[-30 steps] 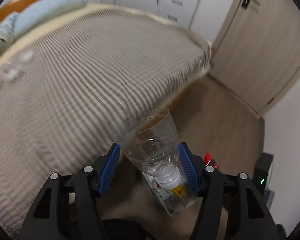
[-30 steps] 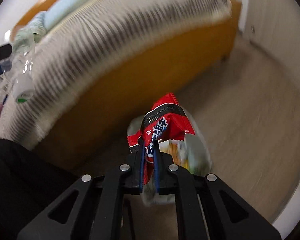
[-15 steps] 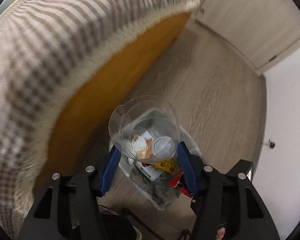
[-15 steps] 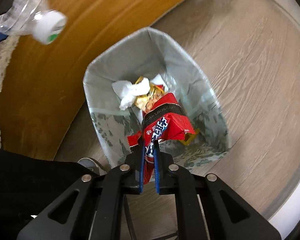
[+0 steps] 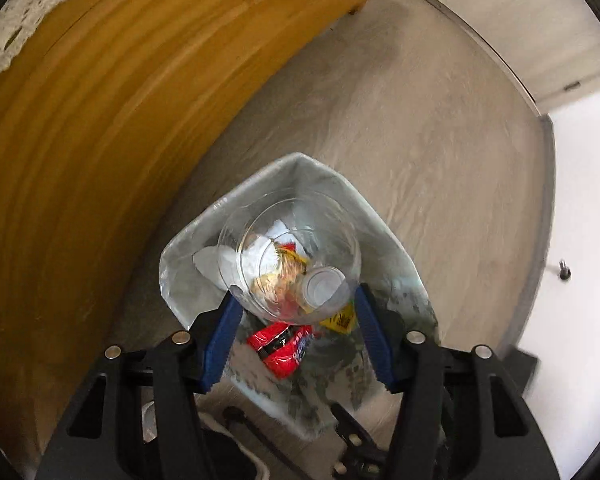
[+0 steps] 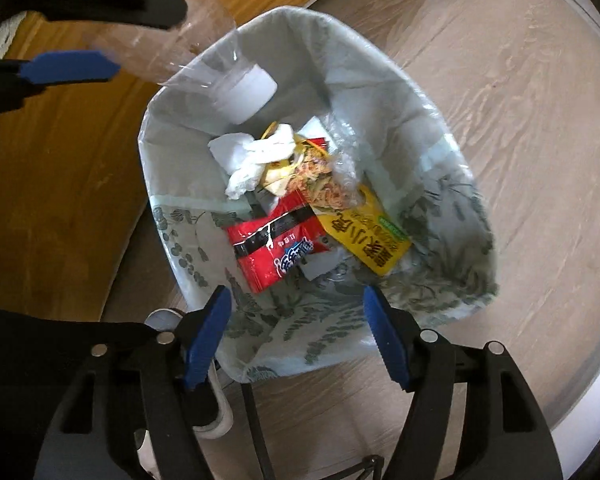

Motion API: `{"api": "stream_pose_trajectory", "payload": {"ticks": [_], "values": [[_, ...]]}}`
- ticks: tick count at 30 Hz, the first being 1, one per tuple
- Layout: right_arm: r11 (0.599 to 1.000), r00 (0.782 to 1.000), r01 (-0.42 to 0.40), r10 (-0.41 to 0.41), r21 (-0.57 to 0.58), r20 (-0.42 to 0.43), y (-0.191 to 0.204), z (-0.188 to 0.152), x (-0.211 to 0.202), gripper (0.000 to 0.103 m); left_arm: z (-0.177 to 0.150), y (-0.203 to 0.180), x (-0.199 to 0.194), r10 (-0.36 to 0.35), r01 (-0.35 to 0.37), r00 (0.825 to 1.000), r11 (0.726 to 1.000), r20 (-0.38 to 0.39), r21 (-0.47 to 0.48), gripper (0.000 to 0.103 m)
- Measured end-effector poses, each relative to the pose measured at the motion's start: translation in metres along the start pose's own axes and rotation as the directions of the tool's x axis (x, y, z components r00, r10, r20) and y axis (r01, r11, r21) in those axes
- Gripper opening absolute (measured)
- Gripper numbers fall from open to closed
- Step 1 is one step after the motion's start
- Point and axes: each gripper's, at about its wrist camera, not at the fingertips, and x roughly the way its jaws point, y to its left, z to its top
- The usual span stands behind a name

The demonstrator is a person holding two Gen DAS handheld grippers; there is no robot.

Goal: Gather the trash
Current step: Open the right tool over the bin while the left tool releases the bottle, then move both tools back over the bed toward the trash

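We hold the bottle (image 5: 290, 256) in the left gripper (image 5: 296, 332), fingers pinching it, cap down, over the bin (image 6: 380, 60) near its bed-side rim. The right gripper (image 6: 296, 336) has just been opening, fingers spread with nothing between; the red wrapper (image 6: 278, 246) lies inside.

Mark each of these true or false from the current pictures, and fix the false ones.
1. The right gripper still pinches the red wrapper. False: its jaws have just opened, nothing is between them, and the wrapper lies in the bin.
2. The left gripper holds a clear plastic bottle above the bin. True.
3. The bottle's white cap is missing. False: the cap is on, pointing down toward the bin.
4. A yellow packet lies in the bin beside the red wrapper. True.
5. The bin stands on a carpet. False: it stands on a wood-look floor.
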Motion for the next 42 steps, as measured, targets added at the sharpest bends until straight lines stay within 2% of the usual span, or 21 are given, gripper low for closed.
{"api": "stream_pose_trajectory", "payload": {"ticks": [1, 3, 9, 14, 18, 24, 27, 28, 31, 33, 34, 37, 39, 41, 42], "values": [[1.000, 1.000, 0.003, -0.003, 0.006, 0.005, -0.003, -0.001, -0.003, 0.066, 0.000, 0.003, 0.001, -0.009, 0.010, 1.000, 1.000, 0.016, -0.015, 0.069], [1.000, 1.000, 0.016, -0.017, 0.018, 0.014, -0.011, -0.004, -0.010, 0.066, 0.005, 0.006, 0.003, -0.009, 0.010, 1.000, 0.999, 0.030, -0.036, 0.078], [0.999, 0.999, 0.037, -0.038, 0.036, 0.027, -0.020, -0.005, -0.019, 0.066, 0.010, 0.003, -0.023, -0.004, 0.007, 0.995, 0.999, 0.099, -0.033, 0.078], [0.999, 0.998, 0.045, -0.046, 0.013, 0.033, -0.009, -0.007, -0.025, 0.066, 0.002, 0.005, -0.053, 0.011, -0.007, 0.991, 0.999, 0.130, -0.032, 0.078], [0.999, 0.998, 0.046, -0.046, 0.008, 0.038, -0.002, -0.007, -0.029, 0.066, -0.012, 0.009, -0.079, 0.015, -0.010, 0.985, 1.000, 0.170, -0.030, 0.078], [0.995, 0.995, 0.091, -0.089, -0.030, 0.053, 0.013, -0.008, -0.045, 0.066, -0.039, 0.019, -0.120, -0.003, 0.014, 0.977, 0.999, 0.214, -0.051, 0.078], [0.991, 0.990, 0.125, -0.121, -0.046, 0.077, 0.018, -0.003, -0.062, 0.066, -0.054, 0.027, -0.154, 0.006, 0.019, 0.962, 0.996, 0.273, -0.086, 0.078], [0.989, 0.986, 0.143, -0.137, -0.050, 0.098, 0.021, 0.001, -0.072, 0.066, -0.059, 0.029, -0.167, 0.013, 0.018, 0.954, 0.995, 0.300, -0.101, 0.078], [0.982, 0.974, 0.177, -0.165, -0.064, 0.153, 0.030, 0.010, -0.100, 0.066, -0.083, 0.044, -0.223, -0.014, 0.069, 0.913, 0.990, 0.407, -0.122, 0.078], [0.977, 0.960, 0.200, -0.181, -0.074, 0.212, 0.042, 0.017, -0.128, 0.066, -0.095, 0.051, -0.254, -0.012, 0.079, 0.888, 0.989, 0.459, -0.126, 0.078], [0.975, 0.953, 0.207, -0.184, -0.075, 0.239, 0.048, 0.020, -0.140, 0.066, -0.105, 0.059, -0.277, -0.005, 0.082, 0.865, 0.988, 0.501, -0.132, 0.078], [0.976, 0.926, 0.203, -0.165, -0.080, 0.339, 0.075, 0.028, -0.184, 0.066, -0.129, 0.080, -0.321, 0.020, 0.085, 0.815, 0.984, 0.579, -0.154, 0.080], [0.975, 0.901, 0.199, -0.142, -0.100, 0.410, 0.101, 0.030, -0.213, 0.066, -0.151, 0.101, -0.351, 0.047, 0.088, 0.773, 0.980, 0.632, -0.181, 0.082], [0.969, 0.871, 0.207, -0.121, -0.133, 0.476, 0.127, 0.030, -0.237, 0.069, -0.174, 0.125, -0.378, 0.083, 0.087, 0.740, 0.972, 0.668, -0.217, 0.084], [0.966, 0.855, 0.214, -0.113, -0.146, 0.507, 0.141, 0.030, -0.247, 0.071, -0.182, 0.135, -0.386, 0.102, 0.085, 0.729, 0.968, 0.677, -0.238, 0.085]]}}
